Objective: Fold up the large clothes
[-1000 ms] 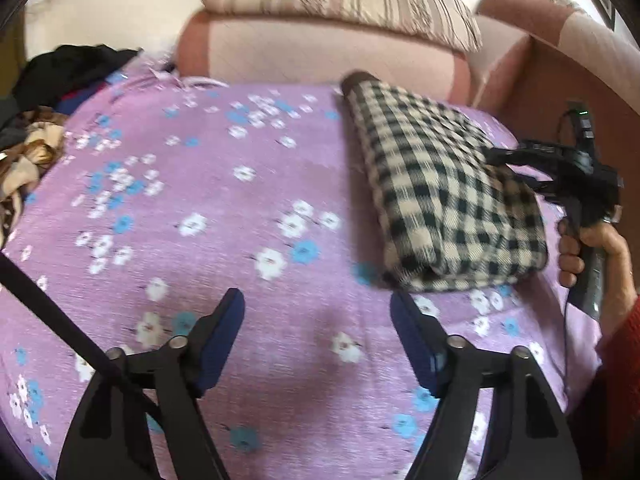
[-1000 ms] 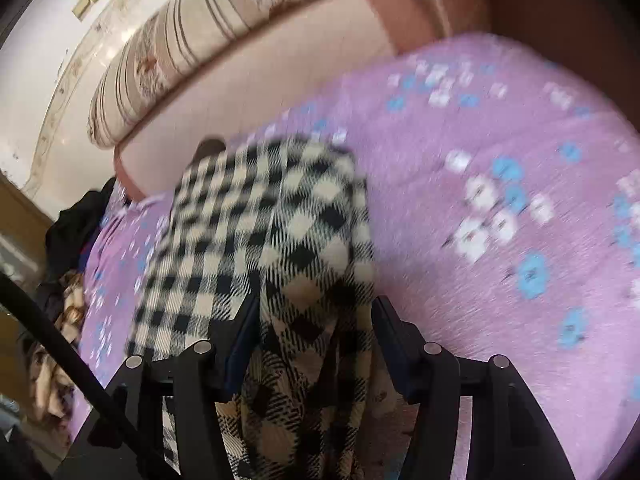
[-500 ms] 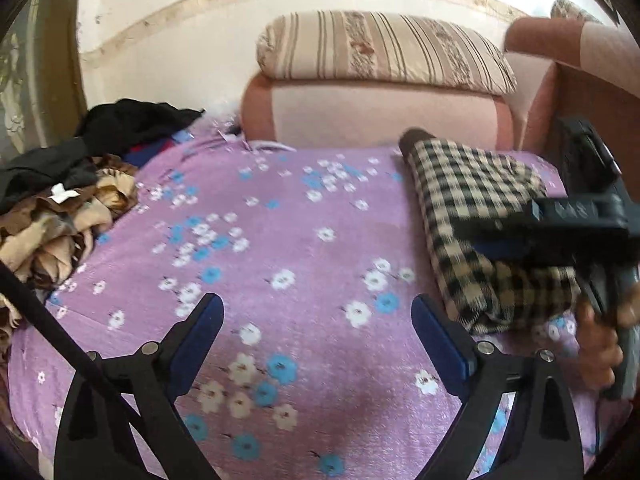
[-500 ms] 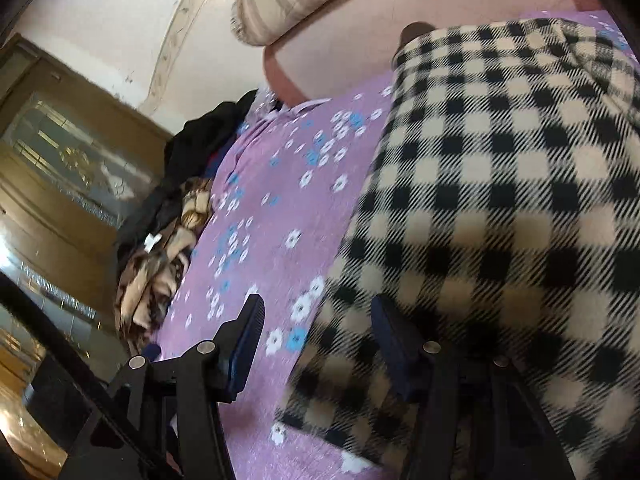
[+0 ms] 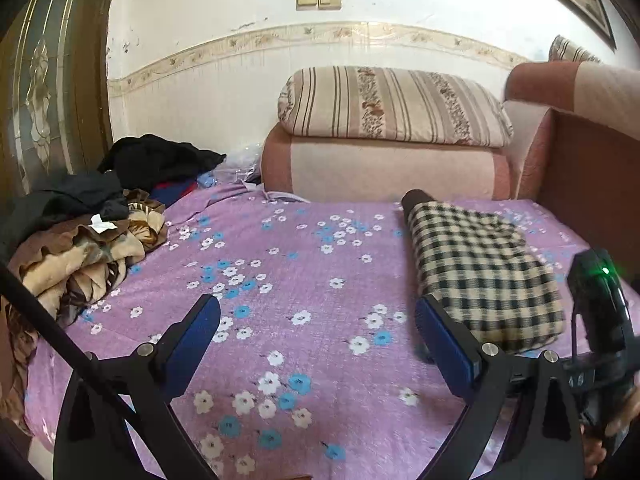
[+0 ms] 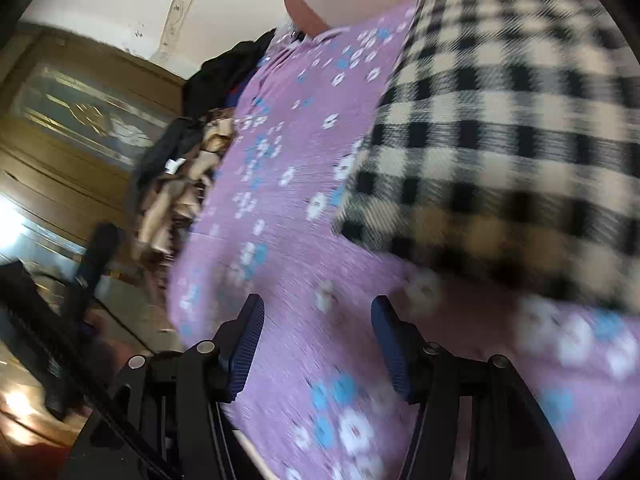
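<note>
Left wrist view first: my left gripper (image 5: 318, 330) hangs level above the near edge of the bed (image 5: 304, 264), fingers spread wide, nothing between them, only the purple flowered cover below. The checked garment (image 5: 480, 276) lies folded flat by the right edge of the bed, its far end close to the pink sofa arm (image 5: 392, 168) with the striped cushion (image 5: 392, 106) on top. My right finger's tip sits just beside the garment's near corner; I cannot tell whether it touches. A heap of unfolded clothes (image 5: 88, 232) is piled on the far left corner of the bed. At the right edge of the view I see the other gripper's body with a green light on, tilted upright, and part of the hand at its grip.

Right wrist view now, blurred and rolled sideways: my right gripper (image 6: 316, 346) is released, fingers parted, holding nothing, above the bed's near edge. The checked garment (image 6: 516, 128) fills the upper right, apart from the fingertips. The clothes heap (image 6: 188, 188) shows at left, by a wooden door (image 6: 72, 128).
</note>
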`<state>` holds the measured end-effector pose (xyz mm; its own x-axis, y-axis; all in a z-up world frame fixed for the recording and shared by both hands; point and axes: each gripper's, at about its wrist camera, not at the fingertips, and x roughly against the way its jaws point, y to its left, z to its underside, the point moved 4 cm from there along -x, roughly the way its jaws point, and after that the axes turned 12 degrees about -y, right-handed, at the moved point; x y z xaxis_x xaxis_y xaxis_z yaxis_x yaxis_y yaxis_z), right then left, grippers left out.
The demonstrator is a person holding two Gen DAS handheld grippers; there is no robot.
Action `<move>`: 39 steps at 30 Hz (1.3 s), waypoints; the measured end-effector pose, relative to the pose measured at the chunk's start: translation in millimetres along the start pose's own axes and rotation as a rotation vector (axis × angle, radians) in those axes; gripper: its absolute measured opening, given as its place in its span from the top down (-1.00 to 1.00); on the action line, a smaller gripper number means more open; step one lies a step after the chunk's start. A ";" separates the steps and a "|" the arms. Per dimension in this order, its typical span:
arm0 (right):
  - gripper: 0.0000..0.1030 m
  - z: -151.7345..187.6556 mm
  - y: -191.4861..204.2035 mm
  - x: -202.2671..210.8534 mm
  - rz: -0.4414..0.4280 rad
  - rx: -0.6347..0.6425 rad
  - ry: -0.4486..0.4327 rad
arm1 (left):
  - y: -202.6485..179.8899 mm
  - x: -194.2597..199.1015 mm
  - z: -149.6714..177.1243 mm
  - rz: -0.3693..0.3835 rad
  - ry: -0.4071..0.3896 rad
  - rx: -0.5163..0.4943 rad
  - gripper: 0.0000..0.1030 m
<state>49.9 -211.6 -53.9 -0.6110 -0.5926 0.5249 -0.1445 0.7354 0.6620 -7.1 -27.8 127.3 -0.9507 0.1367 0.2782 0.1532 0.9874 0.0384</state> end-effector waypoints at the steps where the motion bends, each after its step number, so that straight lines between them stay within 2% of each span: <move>1: -0.19 3.7 1.6 12.1 0.052 0.030 -0.028 | -0.9 6.4 -0.8 0.012 -0.001 0.010 -0.91; 3: -0.22 9.8 -0.1 42.6 0.156 0.070 -0.104 | -3.2 15.6 0.2 0.028 0.005 0.025 -0.95; 5: -0.35 14.6 -4.4 73.2 0.248 0.076 -0.195 | -7.6 22.2 5.3 0.036 0.038 0.041 -0.95; 8: -0.39 20.6 -15.4 115.9 0.416 0.077 -0.330 | -19.6 25.6 20.2 0.072 0.131 0.055 -0.95; 10: -0.40 24.2 -23.8 134.3 0.508 0.077 -0.379 | -29.9 27.3 33.4 0.093 0.191 0.063 -0.95; 13: -0.40 29.9 -33.5 151.8 0.599 0.079 -0.407 | -47.2 31.0 52.1 0.111 0.263 0.056 -0.95; 20: -0.42 63.6 -30.6 168.0 0.735 0.124 -0.433 | -78.3 44.1 80.7 0.126 0.336 0.003 -0.95; 27: -0.46 78.4 -23.1 176.6 0.826 0.175 -0.478 | -86.1 51.2 82.0 0.151 0.357 -0.002 -0.95; 31: -0.50 76.8 -22.8 183.2 0.845 0.170 -0.507 | -86.7 55.1 80.3 0.151 0.357 -0.002 -0.95; 39: -0.51 78.5 -24.4 181.0 0.856 0.169 -0.488 | -88.3 59.5 81.4 0.155 0.368 -0.005 -0.95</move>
<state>-118.2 -311.0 -17.0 -0.8082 0.3307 0.4873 0.4081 0.9111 0.0585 -99.1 -100.4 62.3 -0.7565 0.2453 0.6062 0.2890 0.9569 -0.0265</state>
